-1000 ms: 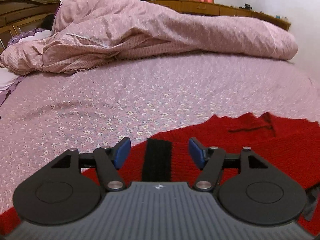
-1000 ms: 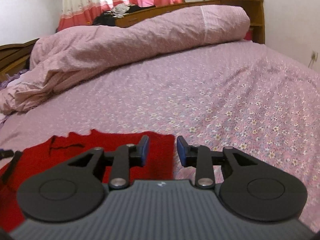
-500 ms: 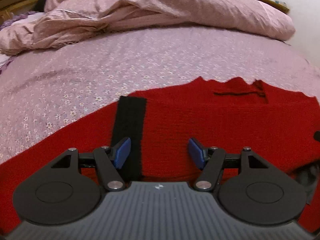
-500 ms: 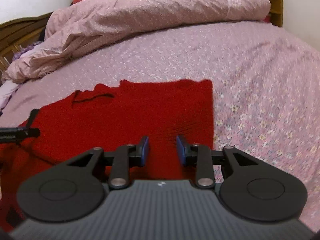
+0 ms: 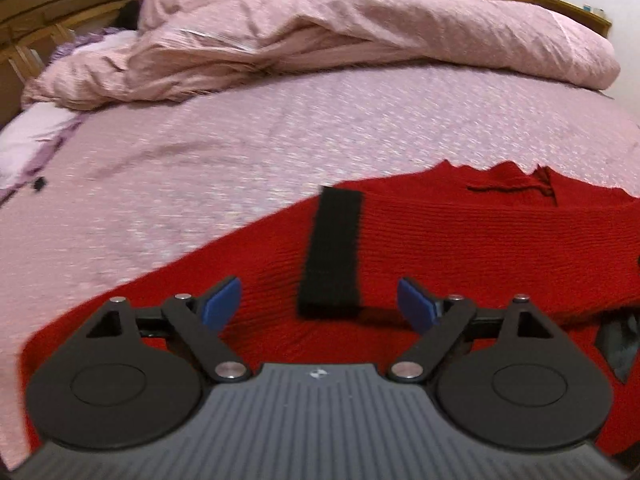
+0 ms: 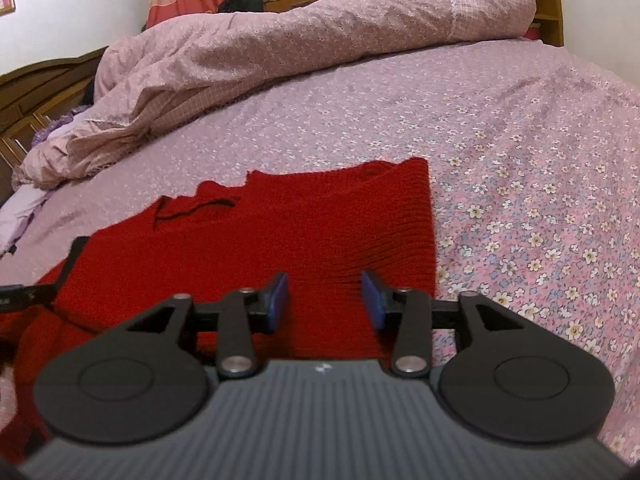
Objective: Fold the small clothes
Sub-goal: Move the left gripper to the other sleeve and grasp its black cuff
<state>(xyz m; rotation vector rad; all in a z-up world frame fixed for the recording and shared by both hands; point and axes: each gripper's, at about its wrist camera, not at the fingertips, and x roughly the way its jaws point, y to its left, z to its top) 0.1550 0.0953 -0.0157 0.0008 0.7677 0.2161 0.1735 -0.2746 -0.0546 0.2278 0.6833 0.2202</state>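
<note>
Lying flat on the floral bed [image 6: 540, 128], the red knit sweater [image 6: 304, 240] has a black cuff [image 5: 334, 252] folded across it. Above it, the left gripper [image 5: 319, 305] and right gripper [image 6: 326, 300] both show jaws apart, holding nothing.

A sweater [image 6: 304, 236] lies flat near the front edge of the bed [image 6: 520, 140]. A strap [image 5: 334, 252] lies on its left part. A blanket [image 6: 304, 32] is heaped along the back edge.
</note>
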